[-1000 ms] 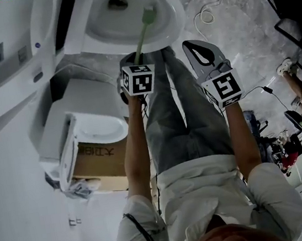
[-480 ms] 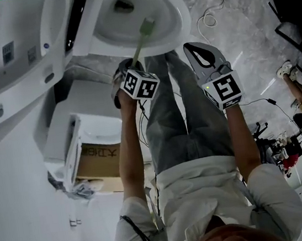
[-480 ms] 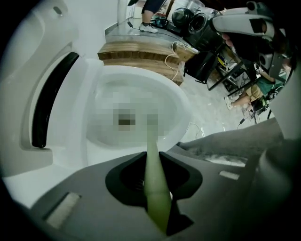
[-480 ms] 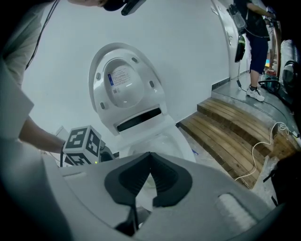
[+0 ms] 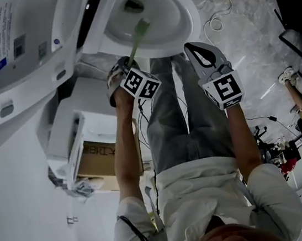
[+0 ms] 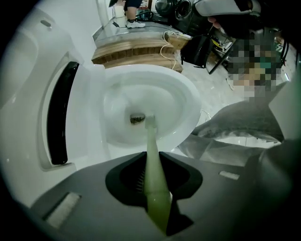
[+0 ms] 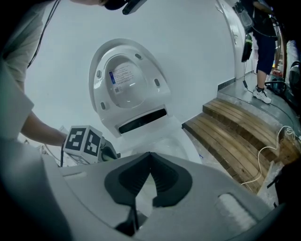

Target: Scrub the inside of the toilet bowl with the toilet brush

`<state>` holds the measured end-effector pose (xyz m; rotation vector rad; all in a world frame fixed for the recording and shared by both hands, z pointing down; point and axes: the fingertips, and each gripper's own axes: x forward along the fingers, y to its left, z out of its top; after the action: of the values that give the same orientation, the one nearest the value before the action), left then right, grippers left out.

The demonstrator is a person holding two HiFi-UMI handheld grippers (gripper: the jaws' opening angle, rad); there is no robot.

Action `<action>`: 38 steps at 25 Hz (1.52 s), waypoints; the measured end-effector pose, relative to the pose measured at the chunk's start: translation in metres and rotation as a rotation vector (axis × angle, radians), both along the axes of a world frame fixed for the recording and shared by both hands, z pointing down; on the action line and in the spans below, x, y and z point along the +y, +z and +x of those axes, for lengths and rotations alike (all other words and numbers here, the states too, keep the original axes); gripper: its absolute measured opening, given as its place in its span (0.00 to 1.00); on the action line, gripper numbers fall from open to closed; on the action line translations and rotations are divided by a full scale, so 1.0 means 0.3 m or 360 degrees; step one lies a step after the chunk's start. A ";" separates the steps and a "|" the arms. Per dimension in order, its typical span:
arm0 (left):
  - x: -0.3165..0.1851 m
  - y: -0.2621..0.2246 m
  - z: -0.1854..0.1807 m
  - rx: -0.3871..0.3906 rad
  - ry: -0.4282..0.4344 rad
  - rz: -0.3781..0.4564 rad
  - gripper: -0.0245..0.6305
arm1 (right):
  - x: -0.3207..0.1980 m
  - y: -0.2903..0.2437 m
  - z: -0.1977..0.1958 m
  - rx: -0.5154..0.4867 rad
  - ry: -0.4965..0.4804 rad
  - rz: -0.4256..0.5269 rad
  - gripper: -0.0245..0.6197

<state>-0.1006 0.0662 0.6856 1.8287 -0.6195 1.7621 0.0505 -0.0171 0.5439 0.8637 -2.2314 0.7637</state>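
1. Head view: the brush (image 5: 138,34) is reached into the bowl (image 5: 184,20) by the left gripper (image 5: 126,69); the right gripper (image 5: 200,54) is held aside.
2. Left gripper view: the handle is clamped between the jaws, and scrubbing is judged under way.
3. Right gripper view: the jaws are closed on nothing.

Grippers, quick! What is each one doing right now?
Left gripper: shut on the toilet brush.
Right gripper: shut, holding nothing.

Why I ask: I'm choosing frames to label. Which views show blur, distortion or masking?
Left gripper view: fisheye, dark corners, toilet brush blurred up close, mosaic patch upper right. Right gripper view: fisheye bends the wooden steps. Head view: dim, fairly sharp.
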 end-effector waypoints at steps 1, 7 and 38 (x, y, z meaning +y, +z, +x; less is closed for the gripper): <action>-0.005 0.001 -0.011 -0.0012 0.0013 0.0001 0.19 | -0.005 -0.002 -0.004 0.0000 -0.0007 0.0003 0.04; -0.046 0.002 -0.071 -0.0115 0.0099 0.0031 0.19 | -0.032 -0.010 -0.003 0.0011 -0.0025 0.0010 0.05; -0.327 0.025 -0.234 -0.0707 0.0958 0.0137 0.19 | -0.129 0.061 -0.041 -0.0136 -0.0365 -0.0103 0.05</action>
<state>-0.1709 -0.0320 0.6932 1.8068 -0.3139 2.6167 0.0381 -0.0557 0.5621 0.5414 -2.3166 0.7712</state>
